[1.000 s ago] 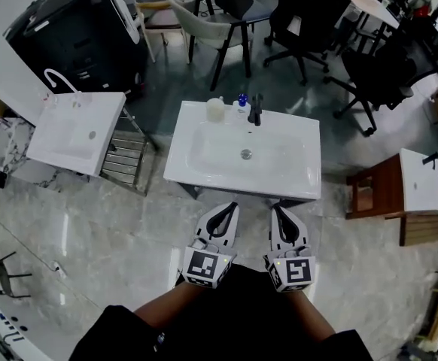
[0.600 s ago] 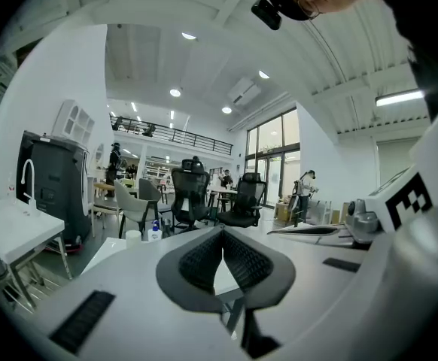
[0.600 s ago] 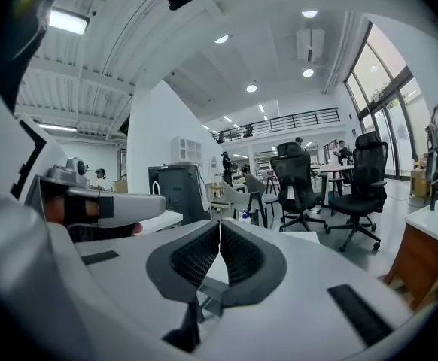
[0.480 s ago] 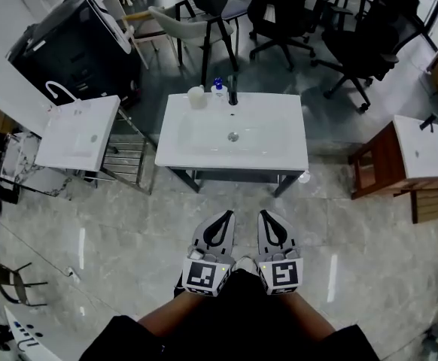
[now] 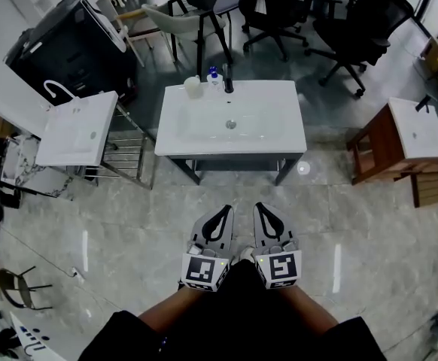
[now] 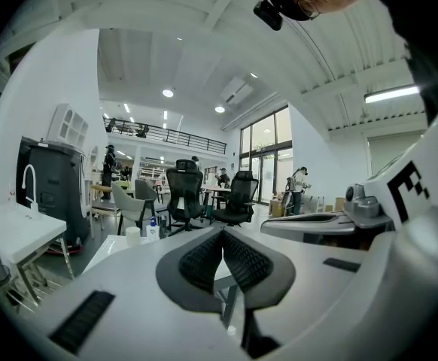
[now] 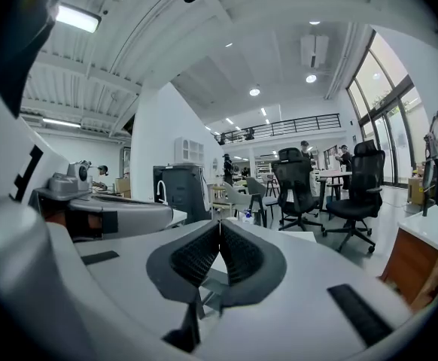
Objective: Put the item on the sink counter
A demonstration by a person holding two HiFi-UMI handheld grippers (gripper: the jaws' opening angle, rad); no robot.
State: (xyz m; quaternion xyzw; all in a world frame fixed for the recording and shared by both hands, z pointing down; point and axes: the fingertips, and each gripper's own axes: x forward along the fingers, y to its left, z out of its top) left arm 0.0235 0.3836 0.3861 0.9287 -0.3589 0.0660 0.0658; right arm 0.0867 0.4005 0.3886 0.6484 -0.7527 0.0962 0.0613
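The white sink counter (image 5: pixel 283 126) stands ahead across a stretch of tiled floor. At its back edge are a white cup (image 5: pixel 193 87), a blue-capped bottle (image 5: pixel 212 75) and a black faucet (image 5: pixel 227 81). My left gripper (image 5: pixel 226 210) and right gripper (image 5: pixel 258 207) hang side by side close to my body, well short of the counter. In both gripper views the jaws meet: the left gripper (image 6: pixel 222 230) and the right gripper (image 7: pixel 219 222) are shut with nothing between them. The cup (image 6: pixel 133 236) shows small and far off in the left gripper view.
A second white basin (image 5: pixel 76 130) with a curved tap stands left, beside a metal rack (image 5: pixel 125 160) and a black cabinet (image 5: pixel 68 47). On the right a wooden stand (image 5: pixel 377 153) carries another basin. Office chairs (image 5: pixel 339 28) crowd the space behind the counter.
The sink counter has drawn away up the picture and looks smaller; more floor lies between it and both grippers. Both grippers stayed shut and side by side.
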